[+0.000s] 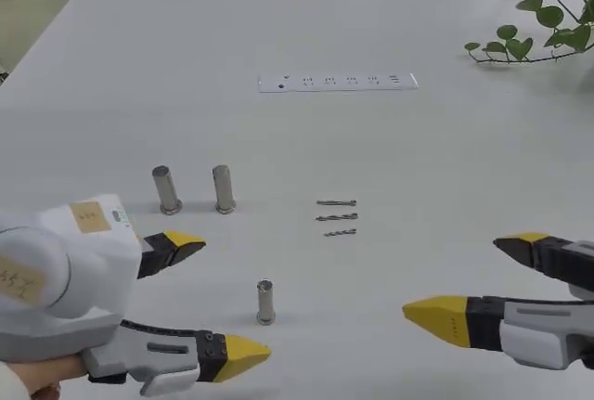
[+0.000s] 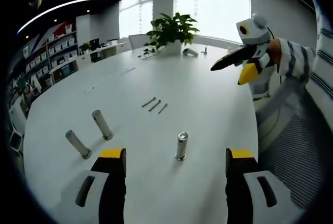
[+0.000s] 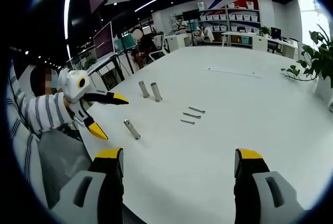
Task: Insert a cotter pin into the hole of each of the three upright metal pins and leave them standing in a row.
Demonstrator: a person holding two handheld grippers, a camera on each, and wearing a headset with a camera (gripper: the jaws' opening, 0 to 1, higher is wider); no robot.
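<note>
Head view: all three cotter pins (image 1: 336, 217) lie loose at centre, none of the metal pins (image 1: 223, 187) fitted, one standing off-row lower down; left gripper (image 1: 235, 298) and right gripper (image 1: 451, 276) gape wide, empty.

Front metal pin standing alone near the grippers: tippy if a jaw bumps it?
Probably tippy: the front pin is tall and slim on a small base. Once down it would likely roll, being round, on the smooth white table. Shiny metal, so likely stiff.

White bodies, black jaws, yellow tips on left tongs (image 1: 232, 298), right tongs (image 1: 453, 277); tan label (image 1: 90, 217), possibly handwritten; striped sleeve (image 3: 44, 112).
</note>
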